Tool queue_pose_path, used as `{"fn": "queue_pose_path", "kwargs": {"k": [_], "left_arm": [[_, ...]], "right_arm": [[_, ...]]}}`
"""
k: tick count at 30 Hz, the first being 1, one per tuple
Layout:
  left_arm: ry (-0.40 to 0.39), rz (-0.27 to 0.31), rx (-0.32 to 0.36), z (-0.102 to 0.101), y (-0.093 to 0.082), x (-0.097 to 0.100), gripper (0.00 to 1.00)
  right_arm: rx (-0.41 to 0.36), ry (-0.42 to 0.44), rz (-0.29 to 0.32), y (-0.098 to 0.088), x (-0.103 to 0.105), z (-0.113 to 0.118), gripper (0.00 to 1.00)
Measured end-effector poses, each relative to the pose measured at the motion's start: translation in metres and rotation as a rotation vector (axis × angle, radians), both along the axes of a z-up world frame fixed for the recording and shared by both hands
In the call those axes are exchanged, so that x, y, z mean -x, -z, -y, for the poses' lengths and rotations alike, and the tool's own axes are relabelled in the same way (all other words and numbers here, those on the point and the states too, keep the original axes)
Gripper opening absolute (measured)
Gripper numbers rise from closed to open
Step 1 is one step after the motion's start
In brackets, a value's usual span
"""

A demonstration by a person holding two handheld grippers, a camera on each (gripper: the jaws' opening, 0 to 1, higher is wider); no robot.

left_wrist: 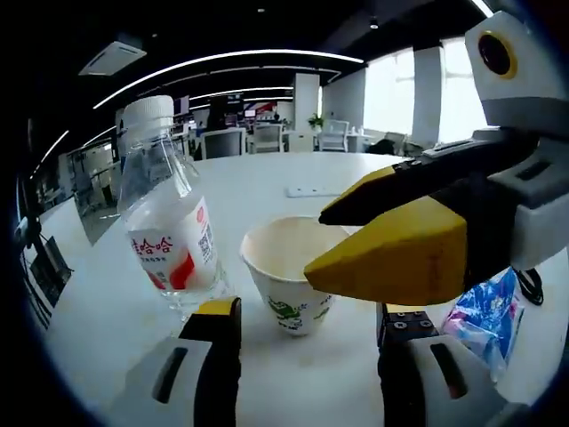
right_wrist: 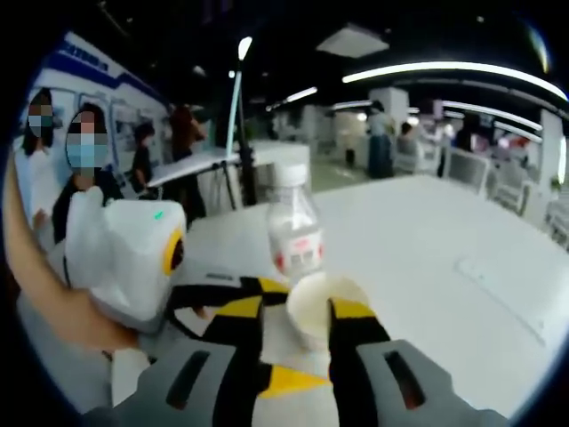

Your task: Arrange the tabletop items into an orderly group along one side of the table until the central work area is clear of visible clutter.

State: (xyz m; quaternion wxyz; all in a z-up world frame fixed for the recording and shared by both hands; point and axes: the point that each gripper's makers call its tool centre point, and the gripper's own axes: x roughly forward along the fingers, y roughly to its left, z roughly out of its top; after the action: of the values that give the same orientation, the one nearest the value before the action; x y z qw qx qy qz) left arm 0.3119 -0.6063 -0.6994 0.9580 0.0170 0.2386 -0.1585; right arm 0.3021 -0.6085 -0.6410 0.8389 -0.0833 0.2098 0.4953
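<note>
A white paper cup (left_wrist: 289, 267) with a green print stands on the white table (left_wrist: 267, 169), just ahead of my left gripper (left_wrist: 309, 311), which is open. A clear plastic bottle (left_wrist: 167, 222) with a white cap and a red-and-white label stands upright to the cup's left. My right gripper (left_wrist: 316, 242) comes in from the right, its yellow and black jaws apart at the cup's right rim. In the right gripper view the cup (right_wrist: 311, 311) sits at the tips of my open right gripper (right_wrist: 295, 310). The bottle (right_wrist: 295, 227) stands behind it, and the left gripper (right_wrist: 213, 298) is at the left.
A blue and pink plastic packet (left_wrist: 489, 311) lies on the table to the right of the cup. A flat white strip (left_wrist: 311, 190) lies farther back. Office chairs and desks stand beyond the table. Several people (right_wrist: 80, 169) stand at the left, and a forearm (right_wrist: 36, 285) holds the left gripper.
</note>
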Motion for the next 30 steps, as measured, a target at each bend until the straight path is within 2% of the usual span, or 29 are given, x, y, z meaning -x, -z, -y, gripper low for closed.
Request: {"fn": "queue_pose_path", "kwargs": {"k": [12, 14, 18, 23, 26, 27, 30], "left_arm": [[0.004, 0.010, 0.018, 0.000, -0.009, 0.011, 0.69], [0.009, 0.014, 0.018, 0.000, -0.010, 0.012, 0.71], [0.020, 0.013, 0.013, 0.000, -0.010, 0.017, 0.72], [0.017, 0.006, 0.013, -0.005, -0.007, 0.024, 0.73], [0.010, -0.003, 0.025, -0.007, -0.008, 0.028, 0.76], [0.012, -0.002, 0.028, -0.006, -0.009, 0.029, 0.78], [0.024, -0.009, 0.047, -0.006, -0.012, 0.031, 0.85]], "right_arm": [[-0.032, 0.029, 0.000, -0.010, 0.011, 0.006, 0.32], [-0.040, 0.039, -0.001, -0.013, 0.013, 0.008, 0.36], [-0.046, 0.075, 0.003, -0.014, 0.017, 0.018, 0.50], [-0.045, 0.111, -0.009, -0.011, 0.024, 0.035, 0.53], [-0.065, 0.164, -0.026, -0.012, 0.026, 0.047, 0.66], [-0.076, 0.195, -0.027, -0.014, 0.026, 0.054, 0.73], [-0.084, 0.269, -0.022, -0.017, 0.024, 0.074, 0.86]]}}
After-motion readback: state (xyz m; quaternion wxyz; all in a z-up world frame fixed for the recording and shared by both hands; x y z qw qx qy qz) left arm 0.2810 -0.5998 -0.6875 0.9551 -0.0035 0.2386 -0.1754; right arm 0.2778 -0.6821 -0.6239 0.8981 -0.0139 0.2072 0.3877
